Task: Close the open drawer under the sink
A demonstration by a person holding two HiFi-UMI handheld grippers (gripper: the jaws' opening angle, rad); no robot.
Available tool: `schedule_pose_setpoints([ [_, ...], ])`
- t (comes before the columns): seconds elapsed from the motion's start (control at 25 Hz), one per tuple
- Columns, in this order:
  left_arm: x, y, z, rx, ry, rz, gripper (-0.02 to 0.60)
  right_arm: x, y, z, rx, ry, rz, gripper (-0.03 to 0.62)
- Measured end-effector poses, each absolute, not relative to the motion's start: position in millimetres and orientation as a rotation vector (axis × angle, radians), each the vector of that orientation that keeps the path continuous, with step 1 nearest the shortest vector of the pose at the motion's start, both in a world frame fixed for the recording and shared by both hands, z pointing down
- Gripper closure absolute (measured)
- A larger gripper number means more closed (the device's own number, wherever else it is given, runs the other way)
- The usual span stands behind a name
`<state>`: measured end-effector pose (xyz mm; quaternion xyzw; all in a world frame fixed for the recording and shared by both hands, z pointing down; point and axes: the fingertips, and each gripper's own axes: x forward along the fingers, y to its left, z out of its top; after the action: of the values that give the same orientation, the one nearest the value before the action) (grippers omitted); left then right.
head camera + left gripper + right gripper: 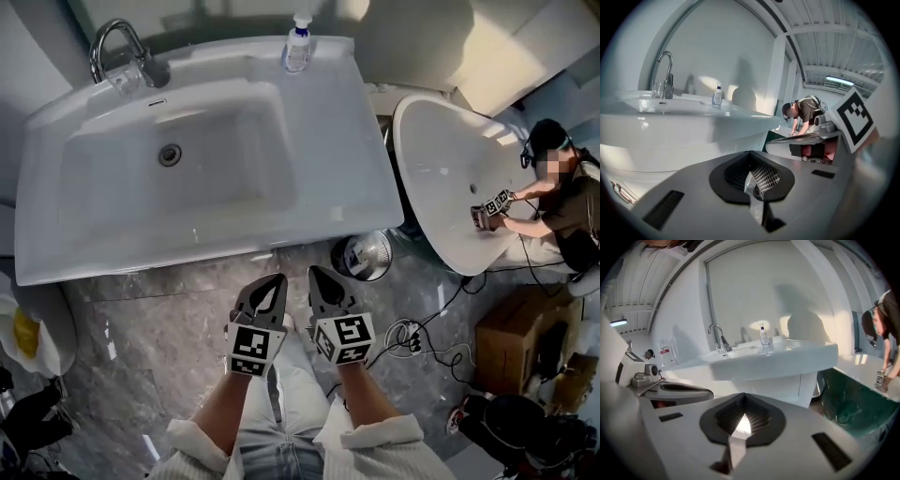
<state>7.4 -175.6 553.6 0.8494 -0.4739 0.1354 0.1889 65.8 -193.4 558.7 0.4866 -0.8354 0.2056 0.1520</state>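
Head view shows the left gripper (273, 287) and the right gripper (319, 281) side by side above the grey marble floor (141, 356), near the front rim of the white sink (361, 192). Both have their fingers pressed together on nothing. In the right gripper view the drawer (778, 386) appears as a white front directly under the basin. Whether it sits flush cannot be told.

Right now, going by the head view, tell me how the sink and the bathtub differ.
The sink is rectangular with squared corners; the bathtub is oval. The sink carries a faucet and a pump bottle on its back rim; neither shows on the bathtub. A person leans over the bathtub; nobody touches the sink. Both are white and glossy.
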Motion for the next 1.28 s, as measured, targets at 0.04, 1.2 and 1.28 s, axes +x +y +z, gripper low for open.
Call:
schedule_pose_setpoints([
  [0.04, 8.8, -176.5, 543.4, 2.388, -1.335, 0.357, 0.566, 64.9, -193.9, 549.8, 1.399, -2.408, 0.585, 0.586],
  [1.2, 36.4, -176.6, 274.3, 2.711, -1.248, 0.095, 0.566, 56.9, -183.0, 294.5, 1.313, -2.715, 0.339, 0.586],
  [1.28, 35.4, -170.8, 263.5, 2.728, -1.243, 0.086, 0.566, 53.2, -179.3, 280.3, 1.296, -2.745, 0.33, 0.586],
])
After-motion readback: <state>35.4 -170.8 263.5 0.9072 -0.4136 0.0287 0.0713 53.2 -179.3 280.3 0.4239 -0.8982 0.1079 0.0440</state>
